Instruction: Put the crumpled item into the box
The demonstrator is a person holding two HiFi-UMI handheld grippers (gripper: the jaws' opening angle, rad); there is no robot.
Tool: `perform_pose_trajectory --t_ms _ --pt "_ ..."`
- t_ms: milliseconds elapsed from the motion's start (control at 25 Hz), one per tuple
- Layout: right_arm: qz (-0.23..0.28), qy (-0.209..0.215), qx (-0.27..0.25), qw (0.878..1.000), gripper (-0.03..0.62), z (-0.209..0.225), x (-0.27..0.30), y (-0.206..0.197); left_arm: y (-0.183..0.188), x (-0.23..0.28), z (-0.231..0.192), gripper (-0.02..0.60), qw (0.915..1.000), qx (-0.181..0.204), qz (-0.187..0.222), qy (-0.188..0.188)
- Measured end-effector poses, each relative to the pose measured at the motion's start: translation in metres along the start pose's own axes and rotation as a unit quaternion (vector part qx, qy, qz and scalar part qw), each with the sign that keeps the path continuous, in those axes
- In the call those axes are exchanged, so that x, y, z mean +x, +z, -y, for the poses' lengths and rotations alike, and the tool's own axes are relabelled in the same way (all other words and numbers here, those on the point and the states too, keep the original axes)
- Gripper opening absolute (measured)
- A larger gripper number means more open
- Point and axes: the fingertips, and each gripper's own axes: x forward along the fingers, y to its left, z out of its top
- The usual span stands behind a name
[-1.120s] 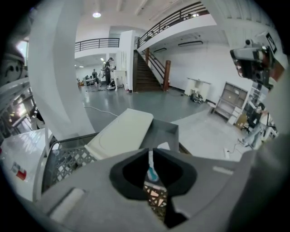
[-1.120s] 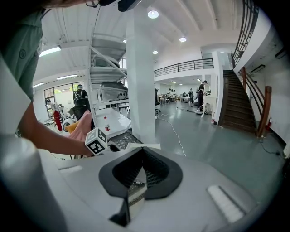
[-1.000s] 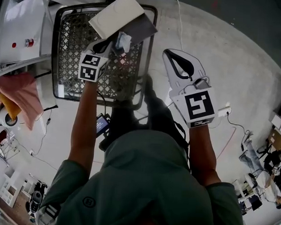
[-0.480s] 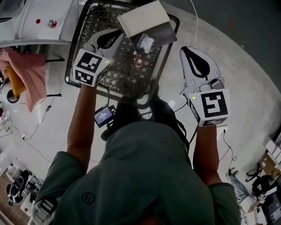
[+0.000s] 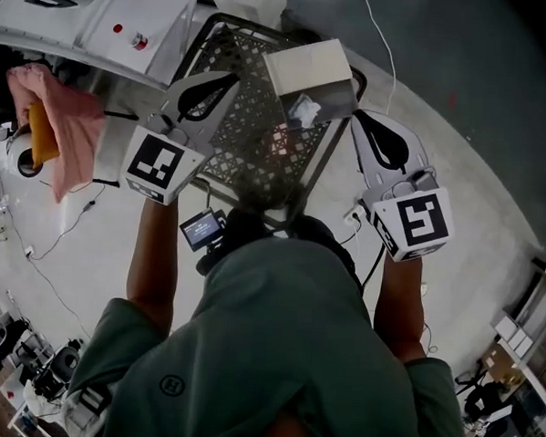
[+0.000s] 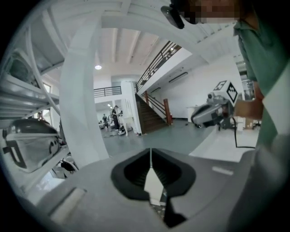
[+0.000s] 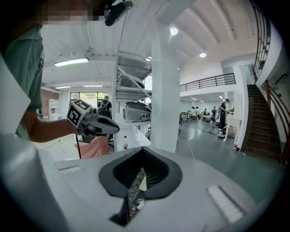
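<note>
Two containers sit nested: a black mesh basket (image 5: 225, 128) holds a pale box (image 5: 310, 67) at its far right corner with the lid raised. The crumpled item (image 5: 303, 110), white, lies inside the box on its dark bottom. The left gripper (image 5: 231, 77) hangs above the basket's left side, jaws pressed together with nothing between them. The right gripper (image 5: 360, 120) hangs just right of the box, jaws likewise closed and empty. A pink cloth (image 5: 64, 120) hangs at the left. Each gripper's cube bears black-and-white square markers, no words. A small blue screen (image 5: 202, 228) at the person's chest is too small to read. In the left gripper view, what looks like a dark letter P (image 6: 13, 154) marks a white rounded shell
</note>
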Motion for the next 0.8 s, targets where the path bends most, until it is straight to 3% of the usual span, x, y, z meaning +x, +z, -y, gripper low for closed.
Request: perform_pose_trajectory --t_ms 320,800 --pt "0.023 0.051 -0.045 0.997 0.005 -0.041 -0.007 0.048 0.052 -0.081 -0.01 0.008 0.9968 0.017 0.05 0.06" --pt "0.043 0.066 -0.086 0.993 0.005 -0.075 -0.026 0.092 0.079 -0.163 0.0 0.006 0.9902 0.031 0.074 0.115"
